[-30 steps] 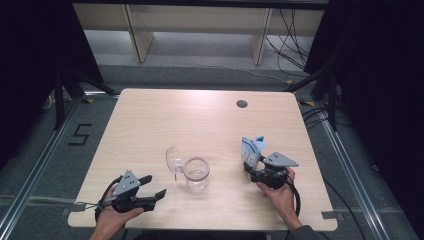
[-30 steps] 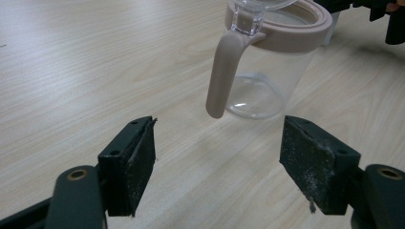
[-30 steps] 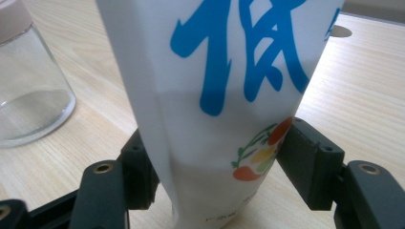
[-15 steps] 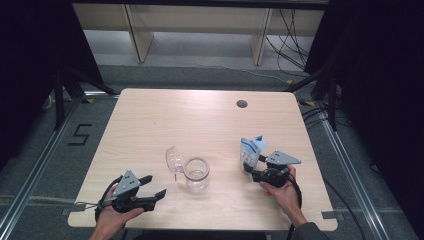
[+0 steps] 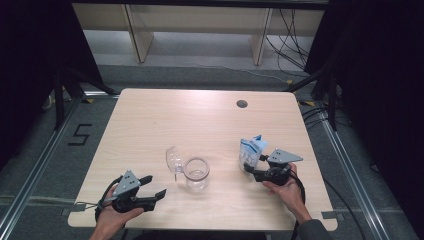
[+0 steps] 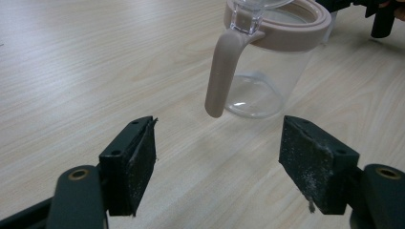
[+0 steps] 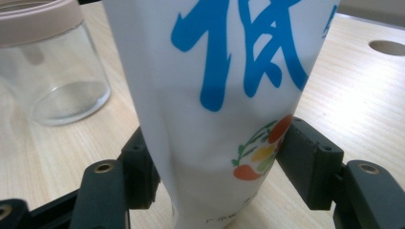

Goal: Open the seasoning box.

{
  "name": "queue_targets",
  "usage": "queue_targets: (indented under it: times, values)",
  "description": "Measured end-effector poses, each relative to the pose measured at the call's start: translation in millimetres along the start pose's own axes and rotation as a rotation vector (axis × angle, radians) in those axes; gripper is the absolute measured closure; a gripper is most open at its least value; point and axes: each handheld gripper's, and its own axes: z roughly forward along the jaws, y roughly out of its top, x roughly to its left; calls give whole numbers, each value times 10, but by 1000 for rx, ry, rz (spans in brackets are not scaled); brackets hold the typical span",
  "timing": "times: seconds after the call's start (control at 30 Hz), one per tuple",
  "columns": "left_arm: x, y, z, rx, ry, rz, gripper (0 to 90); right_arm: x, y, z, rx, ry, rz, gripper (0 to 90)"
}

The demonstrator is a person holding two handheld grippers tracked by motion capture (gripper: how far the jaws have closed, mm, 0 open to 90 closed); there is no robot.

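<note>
A clear jug (image 5: 196, 174) with a beige rim stands near the table's front middle, its clear lid (image 5: 173, 159) flipped open to the left. In the left gripper view the jug's beige handle (image 6: 219, 71) hangs just beyond my left gripper (image 6: 219, 138), whose jaws are wide apart with nothing between them. The left gripper (image 5: 150, 192) rests low at the front left, pointing towards the jug. A white pouch (image 5: 251, 149) with blue print stands upright right of the jug. My right gripper (image 5: 249, 168) is shut on the pouch's lower part (image 7: 224, 119), both jaws pressing its sides.
The light wood table (image 5: 165, 120) has a round cable hole (image 5: 242, 104) at the back right. In the right gripper view the jug (image 7: 52, 62) stands just left of the pouch. Beyond the table's far edge are a shelf unit and cables on the floor.
</note>
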Motion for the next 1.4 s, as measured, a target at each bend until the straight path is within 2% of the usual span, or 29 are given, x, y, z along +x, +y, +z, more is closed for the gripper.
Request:
queue_targets:
  times: [0.1,0.23,0.3,0.33,0.4,0.47,0.5,0.7,0.73,0.83,0.87,0.93,1.0,1.03,1.07,1.1,1.13,1.17,1.2,1.23,1.27,1.3,1.37,1.4]
  values:
    - [7,1,-5,9,0,11,283,-32,2,4,-6,14,-14,383]
    - [2,0,1,4,-1,5,284,-39,-6,2,4,48,11,383]
    - [7,1,-3,9,0,11,284,-68,-7,6,-7,46,-12,383]
    - [9,1,-3,9,-1,12,284,-97,-8,13,-2,71,-26,383]
    - [7,0,0,9,-1,12,285,-112,-14,13,-9,82,-24,383]
    - [7,1,0,10,-2,13,285,-128,-17,24,-29,87,-38,383]
    - [3,-4,7,7,-4,1,285,-131,-17,18,-24,86,-26,383]
    - [4,-5,8,7,-3,1,286,-103,-13,18,-9,79,-23,382]
    - [-1,-2,1,15,6,2,286,-103,-6,17,-3,74,-38,379]
    - [0,-7,8,14,1,3,287,-97,-9,18,-9,61,-31,358]
    - [-3,-8,10,14,1,2,287,-102,-15,17,0,36,-28,328]
    - [-9,-9,13,11,2,-1,288,-83,-7,18,-4,34,-21,315]
    - [-5,-10,13,12,3,2,287,-43,-2,10,0,-4,1,274]
    - [-5,-10,13,12,3,2,287,-43,-2,10,0,-4,1,274]
    - [-8,-8,15,7,2,8,288,-22,1,-6,8,4,27,269]
    - [-8,-8,15,7,2,8,288,-22,1,-6,8,4,27,269]
    - [-5,-7,8,16,1,17,288,-4,2,-9,10,-18,35,255]
    - [-11,-9,11,14,2,6,289,-7,4,-2,2,-6,31,253]
    - [-7,-5,5,19,3,19,288,45,16,-28,-1,-44,61,235]
    - [-7,-5,5,19,3,19,288,45,16,-28,-1,-44,61,235]
    - [-5,-6,6,16,3,21,288,40,25,-28,-31,-58,36,234]
    - [-3,-5,6,15,3,21,288,82,38,-46,-16,-84,53,219]
    - [-9,-5,10,10,4,13,288,155,72,-61,-29,-152,64,204]
    - [-4,-6,5,18,5,22,288,173,71,-45,-38,-141,82,207]
